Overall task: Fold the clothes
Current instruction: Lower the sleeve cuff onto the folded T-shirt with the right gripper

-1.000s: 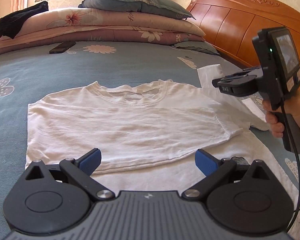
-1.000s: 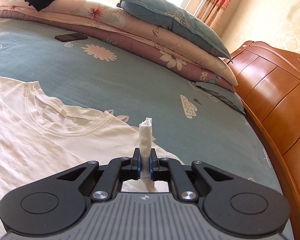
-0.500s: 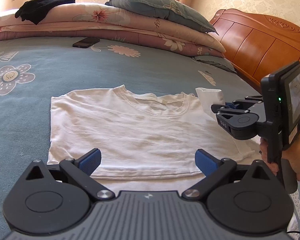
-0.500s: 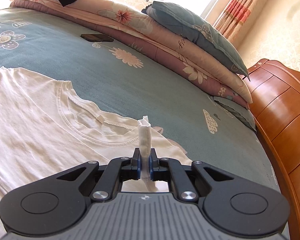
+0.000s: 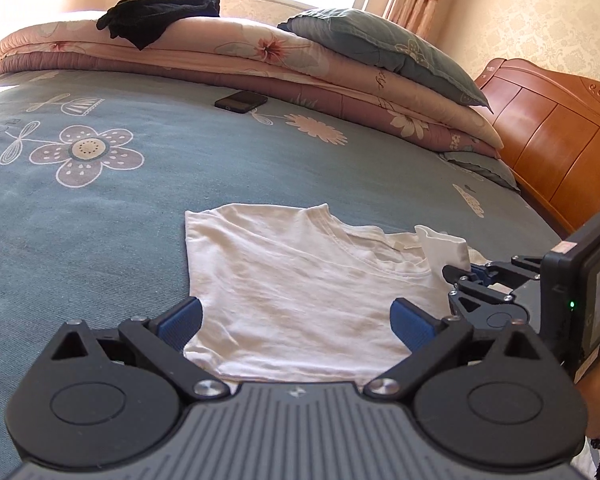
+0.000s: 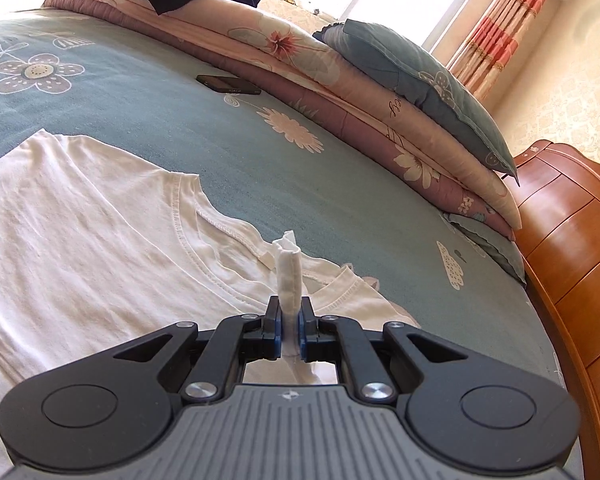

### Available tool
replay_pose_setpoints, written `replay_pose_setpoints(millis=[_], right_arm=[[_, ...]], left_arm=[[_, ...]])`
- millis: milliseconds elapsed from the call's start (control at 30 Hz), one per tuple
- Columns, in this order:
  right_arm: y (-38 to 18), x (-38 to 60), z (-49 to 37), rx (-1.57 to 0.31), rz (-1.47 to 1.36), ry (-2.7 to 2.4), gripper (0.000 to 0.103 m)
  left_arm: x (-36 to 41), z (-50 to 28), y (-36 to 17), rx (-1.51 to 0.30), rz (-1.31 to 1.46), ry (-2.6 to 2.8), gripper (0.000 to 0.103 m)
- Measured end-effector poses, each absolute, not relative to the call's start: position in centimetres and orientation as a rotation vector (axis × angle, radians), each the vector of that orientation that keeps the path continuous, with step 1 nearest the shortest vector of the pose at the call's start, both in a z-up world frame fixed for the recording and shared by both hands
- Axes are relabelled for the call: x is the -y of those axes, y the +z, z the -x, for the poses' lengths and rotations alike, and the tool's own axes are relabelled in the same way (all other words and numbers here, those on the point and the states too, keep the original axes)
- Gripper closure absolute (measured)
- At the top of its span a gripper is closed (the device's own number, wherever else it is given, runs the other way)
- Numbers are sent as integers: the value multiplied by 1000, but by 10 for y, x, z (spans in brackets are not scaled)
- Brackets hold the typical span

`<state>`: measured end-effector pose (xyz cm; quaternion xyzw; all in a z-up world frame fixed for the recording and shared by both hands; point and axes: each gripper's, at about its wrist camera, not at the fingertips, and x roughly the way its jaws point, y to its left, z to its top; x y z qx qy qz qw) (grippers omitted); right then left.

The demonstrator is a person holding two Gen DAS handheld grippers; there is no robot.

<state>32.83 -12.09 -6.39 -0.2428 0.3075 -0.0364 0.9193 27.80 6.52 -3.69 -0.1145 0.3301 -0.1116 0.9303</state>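
Right wrist view: right gripper clamped on sleeve (left gripper apart, idle); thin pinch, probably slips if tugged.

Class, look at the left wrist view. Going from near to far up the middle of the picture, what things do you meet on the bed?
Left hand-held gripper → white T-shirt → blue bedsheet → phone → folded quilts → black garment on top of them.
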Motion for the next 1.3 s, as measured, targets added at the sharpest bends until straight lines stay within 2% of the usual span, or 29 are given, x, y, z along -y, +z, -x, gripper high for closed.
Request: replay_pose_setpoints(millis=[1300], right_arm=[[-93,33,-303,-523,682,59,94]], left_arm=[[-121,-279,-24,-599,308,-80,3]])
